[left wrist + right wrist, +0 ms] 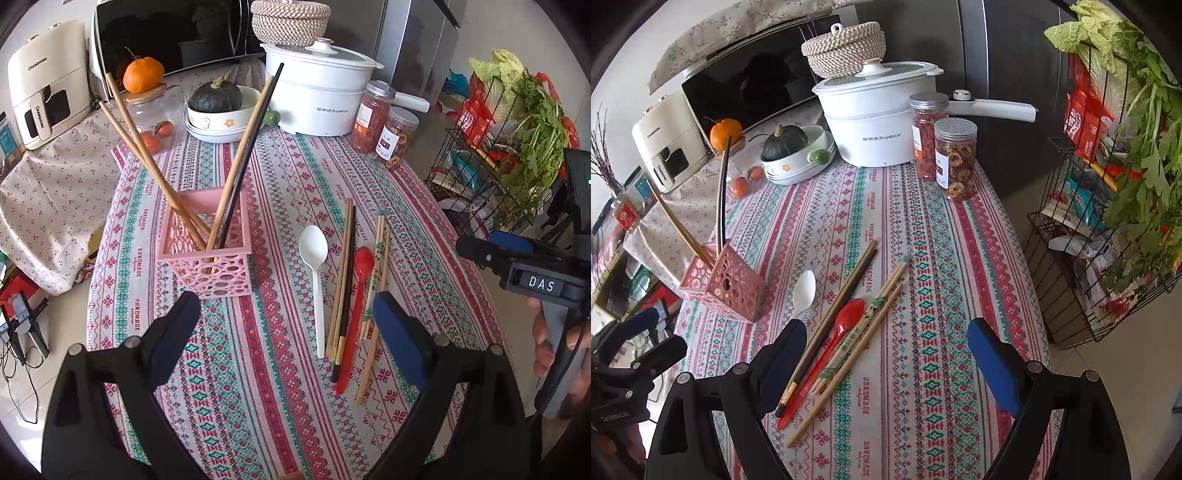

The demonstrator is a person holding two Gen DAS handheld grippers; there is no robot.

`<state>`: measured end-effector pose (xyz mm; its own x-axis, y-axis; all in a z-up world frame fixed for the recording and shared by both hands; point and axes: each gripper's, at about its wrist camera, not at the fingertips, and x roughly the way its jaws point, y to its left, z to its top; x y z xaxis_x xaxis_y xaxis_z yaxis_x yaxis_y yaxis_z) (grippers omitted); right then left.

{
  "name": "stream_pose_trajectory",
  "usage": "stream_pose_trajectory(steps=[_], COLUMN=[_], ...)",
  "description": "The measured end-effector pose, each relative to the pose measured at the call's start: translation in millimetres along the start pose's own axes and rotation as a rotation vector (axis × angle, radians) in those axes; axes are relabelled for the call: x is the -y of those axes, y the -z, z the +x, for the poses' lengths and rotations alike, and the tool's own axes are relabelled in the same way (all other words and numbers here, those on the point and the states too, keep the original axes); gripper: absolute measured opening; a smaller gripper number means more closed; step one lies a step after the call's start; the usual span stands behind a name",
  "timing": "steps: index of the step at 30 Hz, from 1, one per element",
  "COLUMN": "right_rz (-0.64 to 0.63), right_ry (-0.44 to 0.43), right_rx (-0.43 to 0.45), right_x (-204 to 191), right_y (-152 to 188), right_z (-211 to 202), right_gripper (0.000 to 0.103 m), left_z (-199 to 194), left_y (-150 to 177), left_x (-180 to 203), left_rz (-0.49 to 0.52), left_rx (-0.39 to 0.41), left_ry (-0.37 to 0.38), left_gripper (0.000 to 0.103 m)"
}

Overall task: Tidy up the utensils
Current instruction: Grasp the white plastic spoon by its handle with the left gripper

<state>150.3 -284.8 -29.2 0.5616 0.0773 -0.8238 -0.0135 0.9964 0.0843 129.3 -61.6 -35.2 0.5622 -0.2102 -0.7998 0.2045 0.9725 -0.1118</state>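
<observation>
Both grippers hover over the patterned tablecloth point(258, 369) with their fingers spread wide and nothing between them. Seen from the left gripper point(286, 332), the loose utensils lie just ahead and toward its right finger; the right gripper point(886, 343) has the same bundle under its left finger.

Taking the pink basket point(210, 240) as the mark: a white spoon point(316, 273) lies just beside it on the cloth, bowl away from the grippers, handle toward them. Further out from the basket lies a pair of chopsticks, one tan and one black point(345, 280), touching along their length. A red spoon point(356, 306) rests against them, bowl also at the far end. Beyond that, farthest from the basket, lie pale printed chopsticks point(376, 273). All run lengthwise, roughly parallel, from the grippers toward the white pot point(317, 99) at the back.

Inside the basket several chopsticks point(155, 173) stand tilted, two tan ones leaning left, a tan and a black one leaning right.
</observation>
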Motion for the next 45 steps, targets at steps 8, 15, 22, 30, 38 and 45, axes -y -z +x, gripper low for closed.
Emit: stream_pose_trajectory(steps=[8, 15, 22, 30, 38, 45], right_rz=[0.033, 0.051, 0.054, 0.091, 0.106, 0.103], right_ry=[0.057, 0.076, 0.079, 0.064, 0.062, 0.069], right_rx=[-0.091, -0.144, -0.165, -0.166, -0.178, -0.182], right_x=[27, 39, 48, 57, 59, 57], right_y=[3, 0, -2, -6, -4, -5], right_z=[21, 38, 46, 46, 49, 52], right_gripper=[0.09, 0.09, 0.09, 0.09, 0.09, 0.09], left_z=[30, 82, 126, 152, 171, 127], left_y=[-10, -22, -44, -53, -55, -49], left_x=[23, 38, 44, 56, 48, 56], left_rz=[0.007, 0.007, -0.07, -0.049, -0.071, -0.025], left_rx=[-0.07, -0.176, -0.227, -0.259, -0.298, -0.188], left_ry=[0.015, -0.01, -0.052, -0.161, -0.174, -0.1], left_gripper=[0.094, 0.053, 0.052, 0.052, 0.038, 0.036])
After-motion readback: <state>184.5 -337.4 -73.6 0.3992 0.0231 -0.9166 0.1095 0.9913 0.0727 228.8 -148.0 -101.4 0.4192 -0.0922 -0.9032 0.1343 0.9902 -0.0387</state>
